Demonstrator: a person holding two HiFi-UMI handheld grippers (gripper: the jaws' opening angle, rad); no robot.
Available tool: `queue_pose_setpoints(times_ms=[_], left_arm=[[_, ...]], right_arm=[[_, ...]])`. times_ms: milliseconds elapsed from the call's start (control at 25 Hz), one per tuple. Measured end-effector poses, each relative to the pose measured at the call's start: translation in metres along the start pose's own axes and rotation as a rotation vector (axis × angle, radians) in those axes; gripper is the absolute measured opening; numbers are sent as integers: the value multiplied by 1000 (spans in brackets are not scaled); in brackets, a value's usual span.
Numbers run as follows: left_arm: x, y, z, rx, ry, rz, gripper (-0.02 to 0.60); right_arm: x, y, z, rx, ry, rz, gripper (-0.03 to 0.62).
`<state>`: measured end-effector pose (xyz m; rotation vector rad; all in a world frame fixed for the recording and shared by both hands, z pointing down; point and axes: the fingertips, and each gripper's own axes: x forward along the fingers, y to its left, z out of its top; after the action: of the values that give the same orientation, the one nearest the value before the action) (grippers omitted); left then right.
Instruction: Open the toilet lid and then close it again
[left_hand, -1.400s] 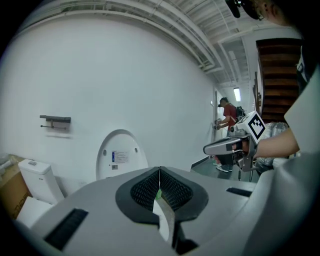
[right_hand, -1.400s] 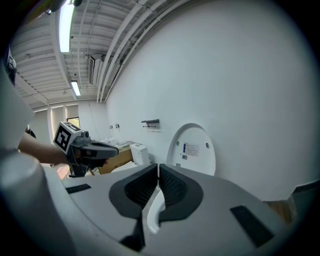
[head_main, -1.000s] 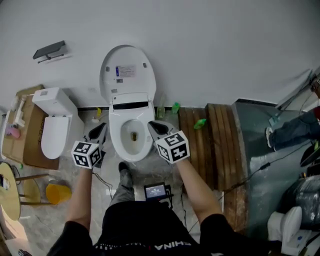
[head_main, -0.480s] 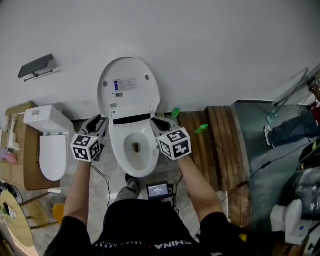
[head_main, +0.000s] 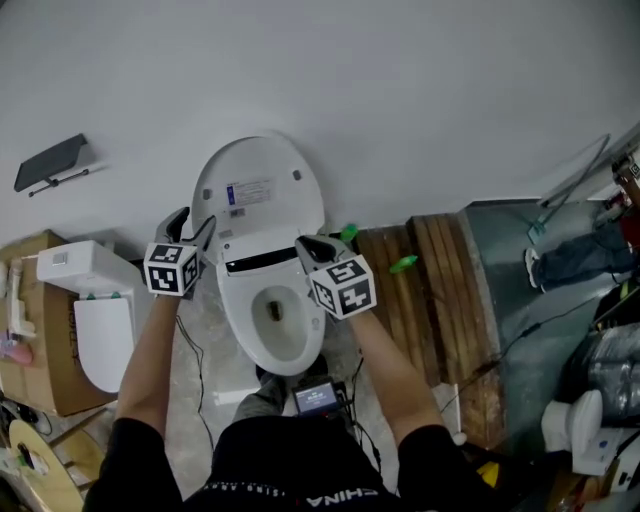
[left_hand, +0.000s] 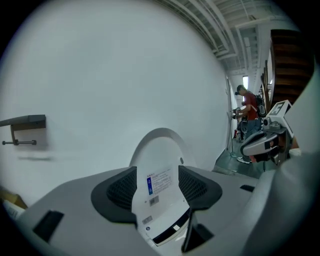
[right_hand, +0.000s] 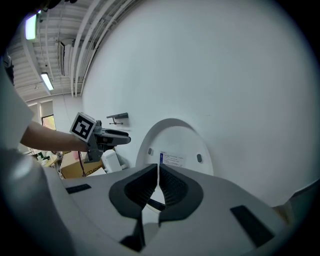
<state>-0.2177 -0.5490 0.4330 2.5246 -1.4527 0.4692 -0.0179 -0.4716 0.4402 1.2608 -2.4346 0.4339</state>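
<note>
The white toilet's lid (head_main: 258, 192) stands raised against the wall, above the open bowl (head_main: 275, 322). My left gripper (head_main: 190, 228) is by the lid's left edge. Its jaws have just been opening and now stand apart. In the left gripper view the lid (left_hand: 161, 165) shows through the gap of the left gripper (left_hand: 157, 187), and no pad presses on it. My right gripper (head_main: 305, 245) hovers over the seat's right rear, shut on nothing. In the right gripper view the lid (right_hand: 176, 145) rises beyond the right gripper (right_hand: 158, 185), with the left gripper (right_hand: 107, 136) to its left.
A second white toilet (head_main: 92, 305) and a cardboard box (head_main: 40, 340) stand on the left, under a dark wall shelf (head_main: 50, 160). Wooden boards (head_main: 420, 290) and green bottles (head_main: 348, 233) lie to the right. A small screen device (head_main: 318, 396) sits on the floor before the bowl.
Both grippers have moved forward from the bowl's sides toward the raised lid. The left gripper's jaws have opened. The right gripper's jaws stay shut.
</note>
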Motion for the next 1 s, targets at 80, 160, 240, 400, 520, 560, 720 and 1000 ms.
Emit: queue_pose_setpoints(times_ms=[80, 160, 240, 400, 520, 560, 720, 1000], left_arm=[[21, 13, 7, 9, 4, 23, 244], [40, 22, 15, 19, 5, 40, 244], [58, 28, 21, 29, 11, 54, 244], [88, 40, 27, 21, 26, 91, 244], [107, 49, 29, 27, 38, 110, 244], [112, 53, 29, 27, 41, 115, 244], [130, 64, 28, 23, 45, 125, 244], [136, 75, 27, 35, 34, 182, 213]], right_arm=[[17, -12, 10, -22, -2, -4, 21], [36, -29, 24, -54, -13, -13, 21], [56, -48, 38, -88, -24, -28, 23], [95, -91, 68, -124, -37, -40, 25], [122, -119, 84, -150, -35, -48, 92], [130, -126, 87, -161, -29, -50, 112], [157, -142, 95, -202, 10, -46, 121], [183, -144, 99, -240, 27, -34, 121]])
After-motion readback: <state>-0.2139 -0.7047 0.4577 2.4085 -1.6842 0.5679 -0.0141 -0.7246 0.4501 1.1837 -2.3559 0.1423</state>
